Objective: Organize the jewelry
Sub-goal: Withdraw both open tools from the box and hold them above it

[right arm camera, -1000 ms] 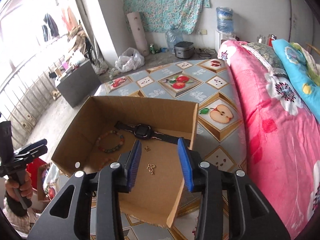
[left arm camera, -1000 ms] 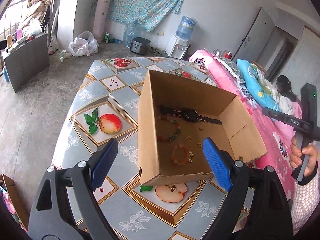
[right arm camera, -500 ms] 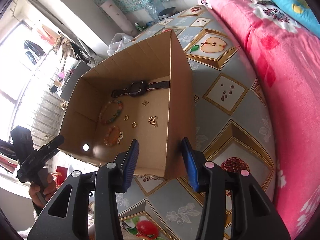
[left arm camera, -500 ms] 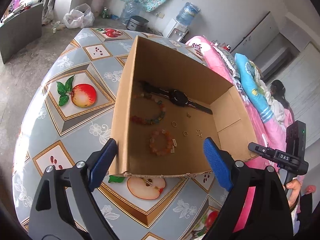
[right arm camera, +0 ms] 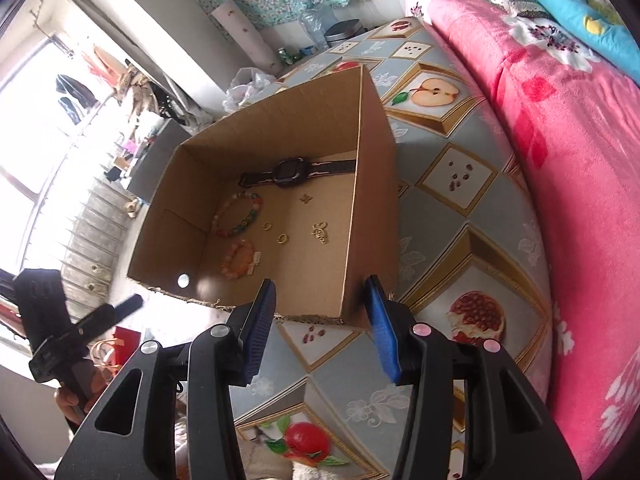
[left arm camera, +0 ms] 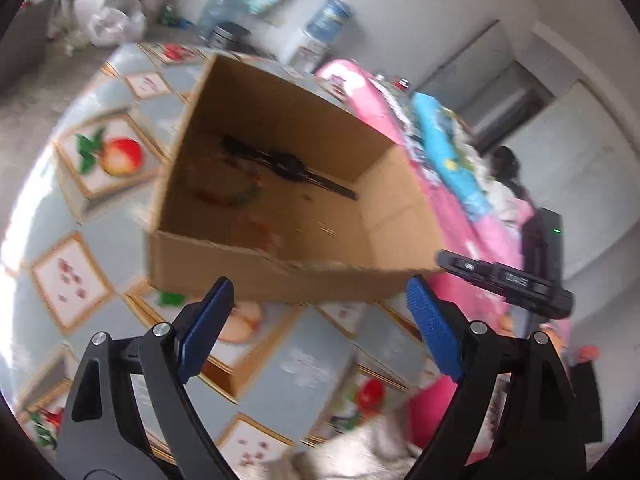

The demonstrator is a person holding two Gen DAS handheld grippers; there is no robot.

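Blur over box contents in left view; left gripper and right gripper both agape, empty.

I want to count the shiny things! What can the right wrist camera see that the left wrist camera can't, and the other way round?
Only the right wrist view shows the small gold rings, the gold charm and the orange bracelet sharply, plus the window at left. Only the left wrist view, which is blurred, shows a person lying on the bed. Both show the cardboard box, the black watch, the multicoloured bead bracelet, the fruit-patterned tablecloth and the pink blanket.
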